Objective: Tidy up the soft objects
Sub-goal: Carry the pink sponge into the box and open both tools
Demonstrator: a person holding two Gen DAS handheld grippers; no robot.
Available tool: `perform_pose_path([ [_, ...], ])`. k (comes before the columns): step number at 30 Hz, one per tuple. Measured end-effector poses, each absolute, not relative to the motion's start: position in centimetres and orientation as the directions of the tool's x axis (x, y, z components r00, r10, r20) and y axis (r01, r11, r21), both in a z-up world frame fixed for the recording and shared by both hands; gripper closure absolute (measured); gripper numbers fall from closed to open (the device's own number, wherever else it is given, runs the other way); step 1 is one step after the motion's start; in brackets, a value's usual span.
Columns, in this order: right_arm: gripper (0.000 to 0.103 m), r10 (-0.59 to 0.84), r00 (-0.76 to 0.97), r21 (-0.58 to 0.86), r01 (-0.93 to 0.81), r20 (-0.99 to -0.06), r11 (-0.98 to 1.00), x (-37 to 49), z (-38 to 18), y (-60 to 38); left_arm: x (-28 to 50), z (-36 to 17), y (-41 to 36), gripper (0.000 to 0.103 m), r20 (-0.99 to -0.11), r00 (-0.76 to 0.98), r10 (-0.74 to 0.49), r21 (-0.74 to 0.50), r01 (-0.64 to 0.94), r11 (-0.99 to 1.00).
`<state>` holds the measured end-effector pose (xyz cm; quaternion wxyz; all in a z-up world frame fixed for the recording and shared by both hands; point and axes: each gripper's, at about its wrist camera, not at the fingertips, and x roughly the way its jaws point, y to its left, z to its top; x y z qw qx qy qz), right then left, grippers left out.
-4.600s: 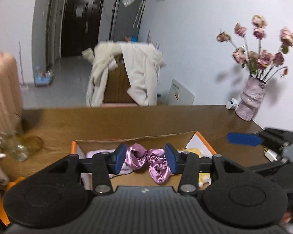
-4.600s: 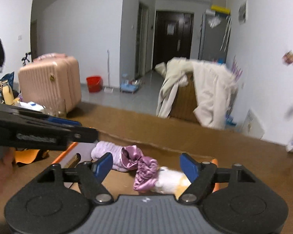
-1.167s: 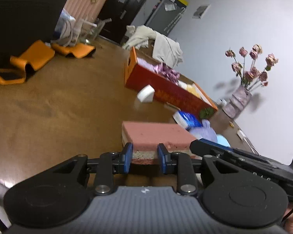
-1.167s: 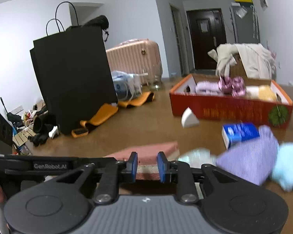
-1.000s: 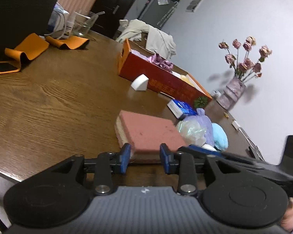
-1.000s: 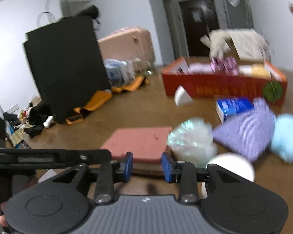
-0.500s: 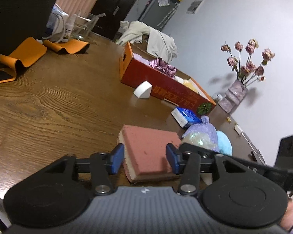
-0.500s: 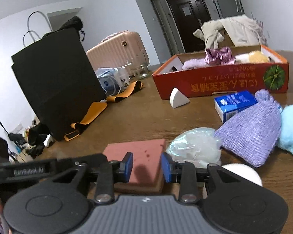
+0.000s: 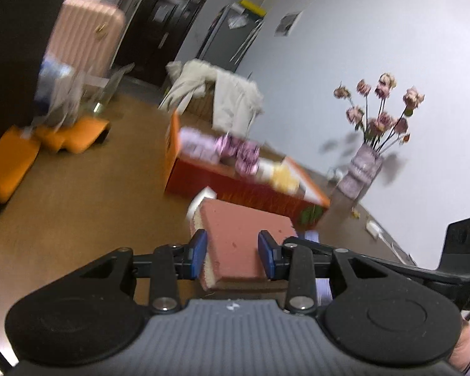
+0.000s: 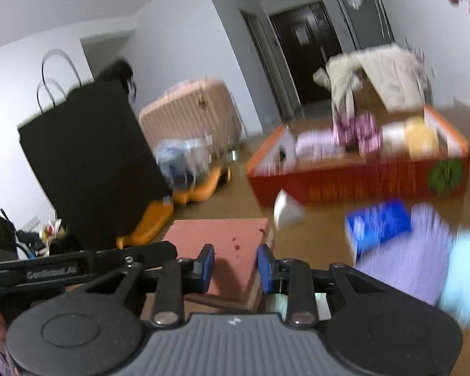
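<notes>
So both grippers are working on one thing here: the pink sponge (image 9: 244,238), a flat slab with a cream underside. The left gripper (image 9: 232,258) is pinching its near end, blue pads sitting against either side, and its jaws have just been closing a bit further on it. The right gripper (image 10: 235,268) is clamping the same sponge from the other side, at a narrow setting, pads hard up against the slab. The sponge is looking lifted off the brown table (image 9: 78,206), tilted up toward the red box (image 9: 244,192), though the blur makes it hard to tell how far clear it is.

Judging by that, the step in hand is carrying the sponge over to the box, which is already holding a lilac cloth (image 10: 316,145), shiny pink scrunchies (image 10: 357,131) and something yellow (image 10: 421,141). The next move is probably calling for both hands travelling together so the slab isn't bending or slipping, then clearing the box's near wall and the small white wedge (image 10: 286,210) in front of it. A blue packet (image 10: 379,224), a purple pouch (image 10: 404,257) and a light blue fluffy thing (image 10: 463,275) are waiting on the table.
</notes>
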<state>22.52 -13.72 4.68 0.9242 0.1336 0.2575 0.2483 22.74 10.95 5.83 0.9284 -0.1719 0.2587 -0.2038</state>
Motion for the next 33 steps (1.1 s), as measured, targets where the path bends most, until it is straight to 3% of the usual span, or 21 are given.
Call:
perform_pose_path([
  [7,0.074,0.509,0.768,0.349,-0.389,-0.388,0.853,33.4,8.9,-16.6,36.0,10.1,7.2,0.067,-0.432,0.777,-0.458,-0.366,0.313,0.876],
  [11,0.074,0.520,0.717,0.423,-0.337,-0.465,0.841,42.4,8.4,-18.3,44.1,9.5,5.0,0.067,-0.524,0.740,-0.421,-0.314,0.291,0.904],
  [17,0.074,0.477,0.625,0.401,-0.272,-0.618,0.875,51.0,4.4,-17.4,51.2,6.2,2.5,0.066,-0.657,0.685,-0.315,-0.173,0.269,0.947],
  [26,0.066,0.506,0.565,0.432,-0.273,-0.651,0.860,53.1,2.1,-16.2,50.2,5.5,3.0,0.059,-0.644,0.713,-0.278,-0.119,0.266,0.957],
  [33,0.063,0.479,0.643,0.377,-0.301,-0.598,0.876,49.5,6.6,-17.8,46.2,9.8,3.1,0.050,-0.575,0.766,-0.288,-0.074,0.302,0.950],
])
